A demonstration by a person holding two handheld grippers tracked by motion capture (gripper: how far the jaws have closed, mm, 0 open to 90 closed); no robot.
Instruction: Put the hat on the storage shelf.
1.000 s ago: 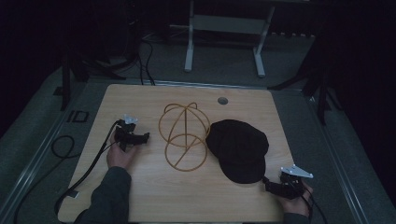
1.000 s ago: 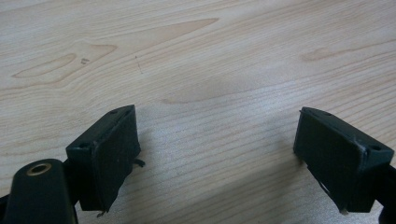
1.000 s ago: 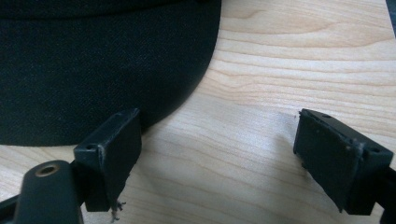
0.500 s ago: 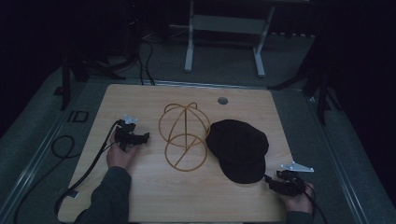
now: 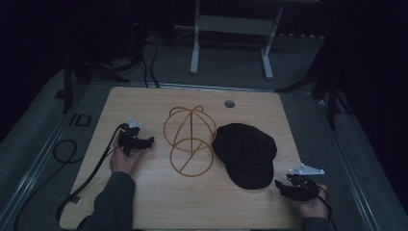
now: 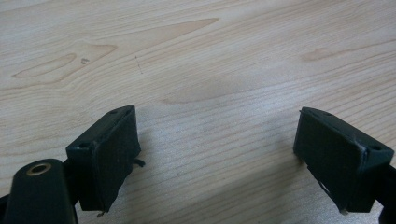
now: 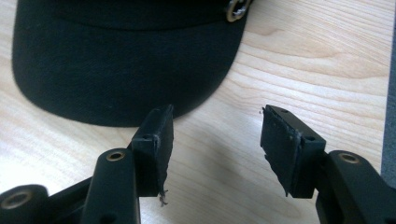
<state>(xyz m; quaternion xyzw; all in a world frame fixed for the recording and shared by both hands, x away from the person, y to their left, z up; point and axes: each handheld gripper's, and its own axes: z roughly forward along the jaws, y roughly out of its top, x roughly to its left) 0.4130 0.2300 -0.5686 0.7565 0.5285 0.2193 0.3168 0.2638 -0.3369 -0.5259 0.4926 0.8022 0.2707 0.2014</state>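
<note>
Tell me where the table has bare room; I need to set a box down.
Free: the near strip between the two hands, below the wire stand and black cap; also the far edge around the small round hole. Crowded: the middle, where stand and cap nearly touch.

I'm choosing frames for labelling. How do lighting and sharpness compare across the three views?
High view: dim, room nearly black, the cap a dark shape with little detail. Left gripper view: bright, the table grain sharp, soft shadows under the jaws. Right gripper view: bright, the cap's brim crisp, jaws slightly soft.
</note>
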